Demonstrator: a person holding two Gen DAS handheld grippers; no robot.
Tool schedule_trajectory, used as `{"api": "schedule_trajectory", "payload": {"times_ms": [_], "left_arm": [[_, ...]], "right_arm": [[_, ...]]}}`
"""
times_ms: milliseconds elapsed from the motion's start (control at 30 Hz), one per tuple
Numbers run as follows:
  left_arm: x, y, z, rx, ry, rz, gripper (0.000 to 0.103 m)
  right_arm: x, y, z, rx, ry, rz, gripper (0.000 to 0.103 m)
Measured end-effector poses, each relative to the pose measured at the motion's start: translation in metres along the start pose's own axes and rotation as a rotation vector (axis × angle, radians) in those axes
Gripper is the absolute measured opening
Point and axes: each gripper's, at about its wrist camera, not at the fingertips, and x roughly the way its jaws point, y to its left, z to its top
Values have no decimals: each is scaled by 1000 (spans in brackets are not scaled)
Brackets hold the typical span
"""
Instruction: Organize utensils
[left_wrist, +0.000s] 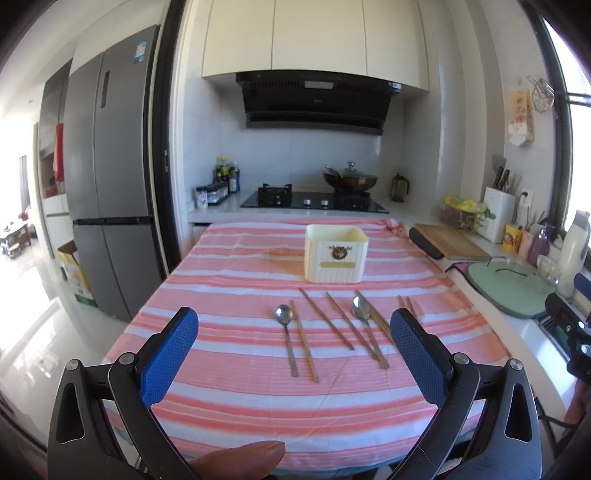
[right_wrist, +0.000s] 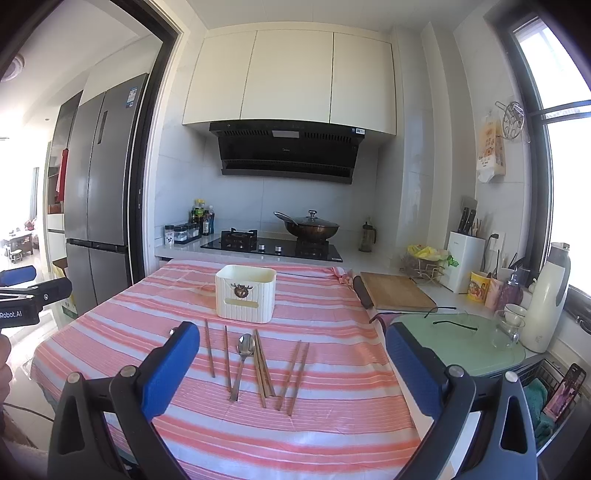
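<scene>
1. Your left gripper (left_wrist: 293, 339) and right gripper (right_wrist: 291, 350) both hover spread wide, holding nothing.
2. Beyond them, thin wooden chopsticks (right_wrist: 259, 369) and two shiny metal spoons (left_wrist: 286, 334) lie flat on striped cloth (left_wrist: 240, 391); pinch low, mid-handle.
3. Farthest, the ribbed cream holder (right_wrist: 246, 291) seems empty.

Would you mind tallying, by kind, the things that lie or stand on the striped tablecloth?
Spoons: 2
Chopsticks: 7 that can be told apart; the bunch under the right-hand spoon may hide another
Cream holder: 1
Total: 10
</scene>
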Motion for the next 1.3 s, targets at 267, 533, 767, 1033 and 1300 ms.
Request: {"api": "schedule_trajectory", "payload": {"times_ms": [267,533,767,1033,1300], "left_arm": [[13,0,-1,2,35,6,103],[31,-3,-6,7,87,4,103],[54,0,-10,9,143,9,103],[109,30,-20,-47,271,52,103],[181,47,-39,-74,423,76,103]], "right_arm": [[12,1,-4,2,30,0,103],[29,-1,-10,7,74,-8,103],[49,-2,-18,14,126,-10,103],[76,-6,-29,28,185,-14,103],[112,-15,-41,32,261,-38,103]]}}
